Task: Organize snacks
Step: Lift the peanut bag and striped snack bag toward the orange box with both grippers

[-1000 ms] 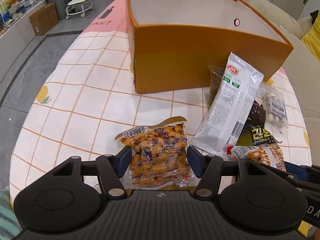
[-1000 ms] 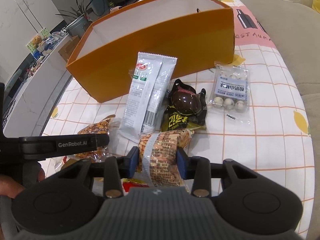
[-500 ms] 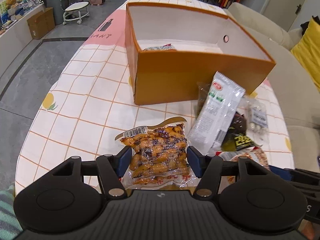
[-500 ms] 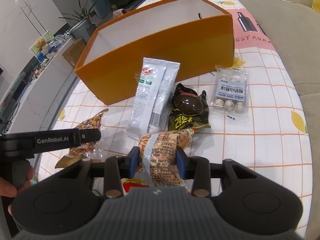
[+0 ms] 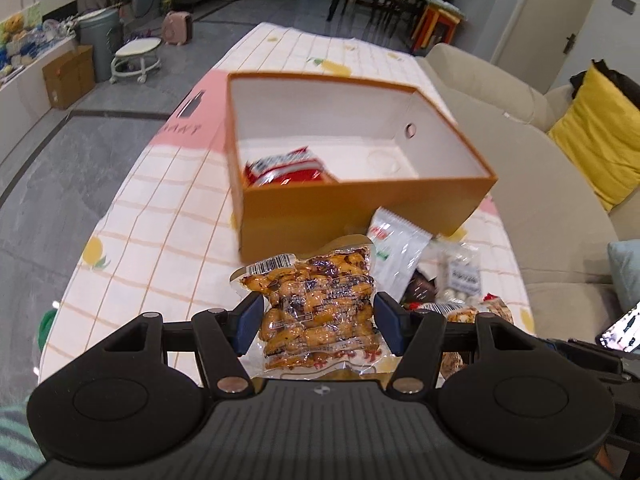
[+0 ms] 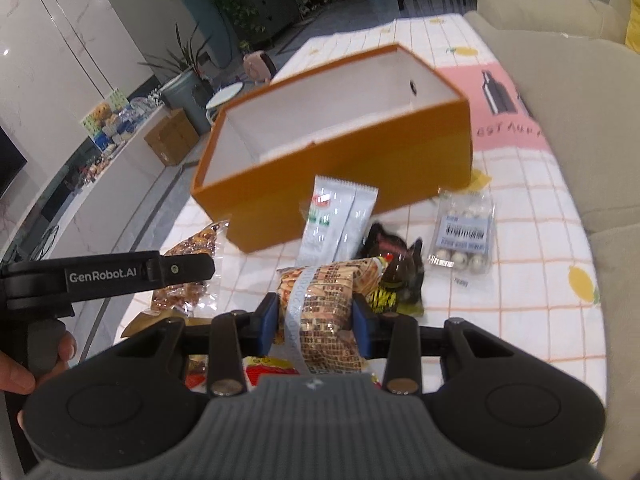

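Observation:
My left gripper is shut on a clear pack of orange-brown snacks and holds it above the table, in front of the open orange box. A red snack bag lies inside the box. My right gripper is shut on a brown printed snack pack, lifted, with the orange box ahead. On the table lie a white sachet, a dark chocolate pack and a clear pack of white balls.
The table has a checked cloth and a rounded edge. A beige sofa runs along the right. My left gripper's arm crosses the right wrist view at left. A red packet lies under the right gripper.
Both grippers have risen with their packs, so the box looks lower and farther. The box interior and the red bag inside now show.

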